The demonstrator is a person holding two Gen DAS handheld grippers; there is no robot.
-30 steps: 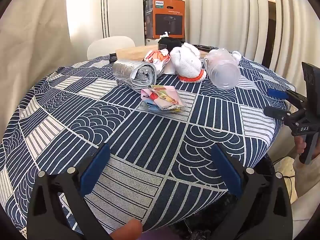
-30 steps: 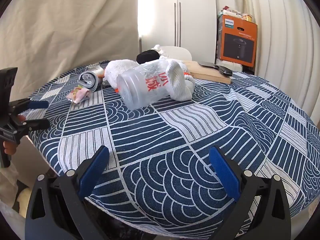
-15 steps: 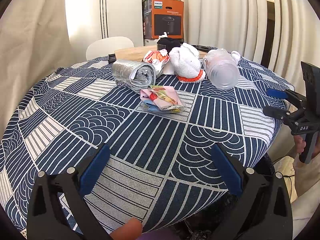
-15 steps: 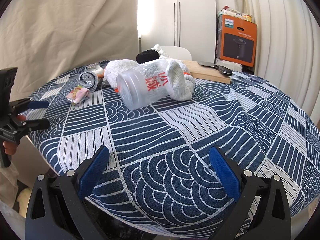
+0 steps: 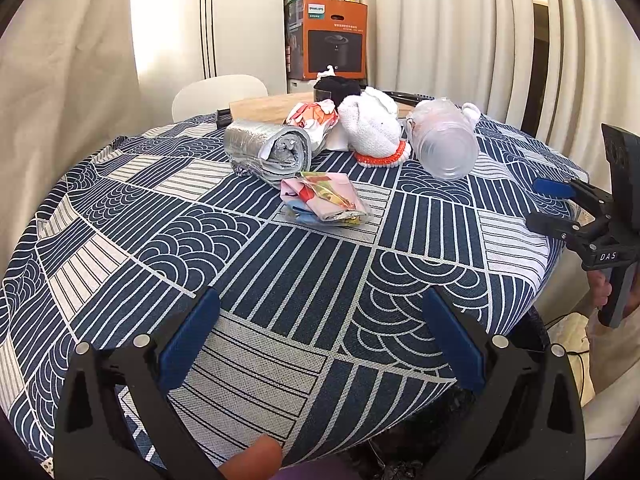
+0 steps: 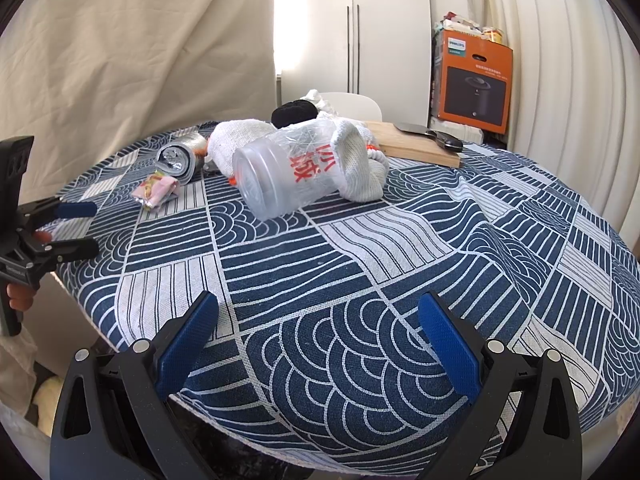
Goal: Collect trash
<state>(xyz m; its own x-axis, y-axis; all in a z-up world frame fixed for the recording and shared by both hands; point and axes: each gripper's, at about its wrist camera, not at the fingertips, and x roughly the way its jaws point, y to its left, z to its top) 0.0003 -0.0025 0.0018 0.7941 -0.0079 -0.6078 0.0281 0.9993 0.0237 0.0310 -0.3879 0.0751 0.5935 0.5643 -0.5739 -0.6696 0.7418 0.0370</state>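
On the round table with a blue patterned cloth [image 5: 280, 280] lie a flattened colourful wrapper [image 5: 324, 198], a rolled silver foil bag [image 5: 268, 150], a crumpled orange-white wrapper [image 5: 310, 116] and a clear plastic bottle [image 5: 444, 144] on its side. The bottle [image 6: 288, 172], foil roll [image 6: 178, 158] and wrapper [image 6: 156, 192] also show in the right wrist view. My left gripper [image 5: 320, 344] is open and empty at the near table edge. My right gripper [image 6: 318, 342] is open and empty at the table's right edge; it also shows in the left wrist view [image 5: 548, 208].
White knitted gloves with orange cuffs [image 5: 374, 132] lie beside the bottle. A wooden cutting board [image 6: 416, 146] with a knife [image 6: 436, 136] and a black object [image 6: 294, 112] lie at the back. A white chair [image 5: 220, 92] and an orange box [image 5: 334, 38] stand behind.
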